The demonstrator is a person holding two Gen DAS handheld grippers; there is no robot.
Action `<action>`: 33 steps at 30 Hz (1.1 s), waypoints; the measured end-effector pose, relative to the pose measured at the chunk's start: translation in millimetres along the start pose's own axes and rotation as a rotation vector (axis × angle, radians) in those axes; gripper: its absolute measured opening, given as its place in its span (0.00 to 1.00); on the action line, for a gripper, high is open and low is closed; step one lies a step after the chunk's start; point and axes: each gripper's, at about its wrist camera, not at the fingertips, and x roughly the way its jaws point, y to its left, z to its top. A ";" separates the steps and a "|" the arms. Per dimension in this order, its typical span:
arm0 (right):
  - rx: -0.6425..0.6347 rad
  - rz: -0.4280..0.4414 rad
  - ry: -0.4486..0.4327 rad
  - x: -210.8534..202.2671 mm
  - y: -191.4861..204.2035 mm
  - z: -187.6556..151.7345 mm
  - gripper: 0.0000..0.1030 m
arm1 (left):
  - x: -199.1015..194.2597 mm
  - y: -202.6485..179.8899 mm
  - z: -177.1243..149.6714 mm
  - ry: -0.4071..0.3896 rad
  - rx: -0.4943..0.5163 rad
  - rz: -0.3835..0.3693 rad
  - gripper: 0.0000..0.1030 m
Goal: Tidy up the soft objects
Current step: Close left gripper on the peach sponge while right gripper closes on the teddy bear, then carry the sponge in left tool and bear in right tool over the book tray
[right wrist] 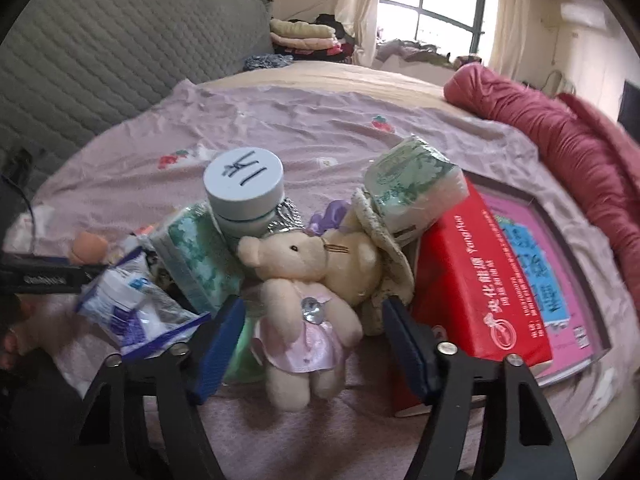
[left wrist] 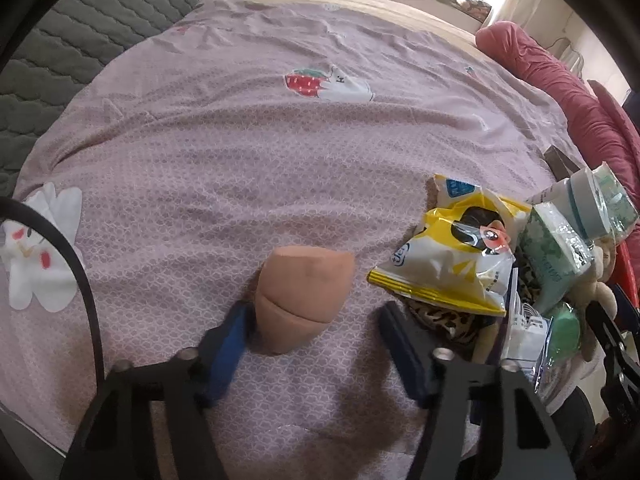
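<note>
Left wrist: your left fingers [left wrist: 316, 322] gape beside the sponge [left wrist: 303, 298], which touches the 9 o'clock pad. Right fingers [right wrist: 314, 322] straddle the bear [right wrist: 306, 312], ungripped, upright.

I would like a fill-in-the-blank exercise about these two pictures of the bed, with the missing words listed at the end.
1. The teddy bear between the right gripper's fingers wears a ____ dress.
2. The round lid with black handwriting is pale ____.
3. The tissue box right of the bear is ____.
4. The snack bag right of the peach sponge is white and ____.

Missing words: pink; blue; red; yellow
</note>
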 end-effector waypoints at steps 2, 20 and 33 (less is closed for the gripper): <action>-0.016 -0.012 -0.003 -0.4 0.2 0.4 0.55 | -1.2 -1.2 0.0 -0.014 0.006 -0.004 0.53; 0.066 0.192 -0.046 -28.5 -20.4 1.9 0.14 | -13.1 13.1 0.3 -0.094 -0.067 -0.070 0.36; 0.096 0.235 -0.179 -63.2 -35.3 9.8 0.14 | -68.4 -2.9 -11.2 -0.177 -0.068 -0.104 0.36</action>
